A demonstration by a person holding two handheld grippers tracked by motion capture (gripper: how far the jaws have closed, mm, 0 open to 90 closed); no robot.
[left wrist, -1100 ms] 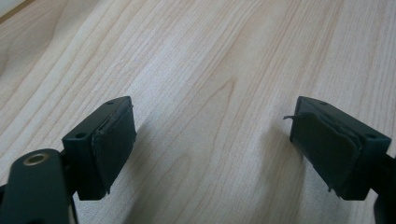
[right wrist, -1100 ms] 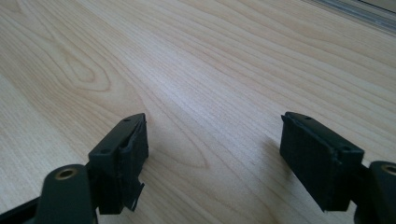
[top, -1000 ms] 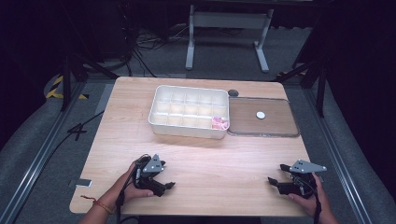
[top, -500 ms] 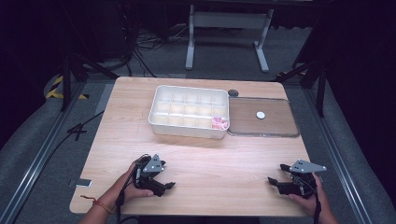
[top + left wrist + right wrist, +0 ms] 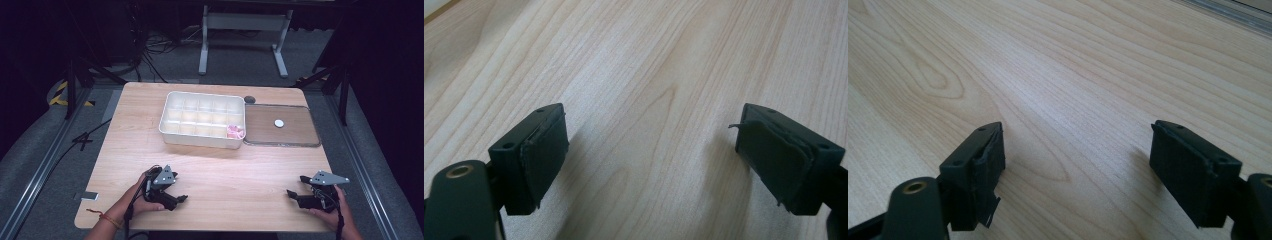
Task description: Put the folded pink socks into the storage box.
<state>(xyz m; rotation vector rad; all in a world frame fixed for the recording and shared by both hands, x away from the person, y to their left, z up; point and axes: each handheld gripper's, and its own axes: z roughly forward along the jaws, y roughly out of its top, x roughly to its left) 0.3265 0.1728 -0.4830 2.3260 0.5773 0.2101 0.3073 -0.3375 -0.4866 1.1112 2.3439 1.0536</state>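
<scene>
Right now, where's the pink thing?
High view: the pink item sits in the white divided tray's front right corner compartment, next to the clear lid lying right of the tray.

Wood table (image 5: 210, 165): white divided tray (image 5: 202, 120), clear lid (image 5: 292, 131) just beside it, both tongs resting near front edge.

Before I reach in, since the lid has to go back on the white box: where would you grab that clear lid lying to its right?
Take the clear lid by its near long edge, coming from the person's side with the right gripper, whose jaws stand open. It lies flat on the table, so the small white knob at its middle, taken from above, may be the easier hold.
</scene>
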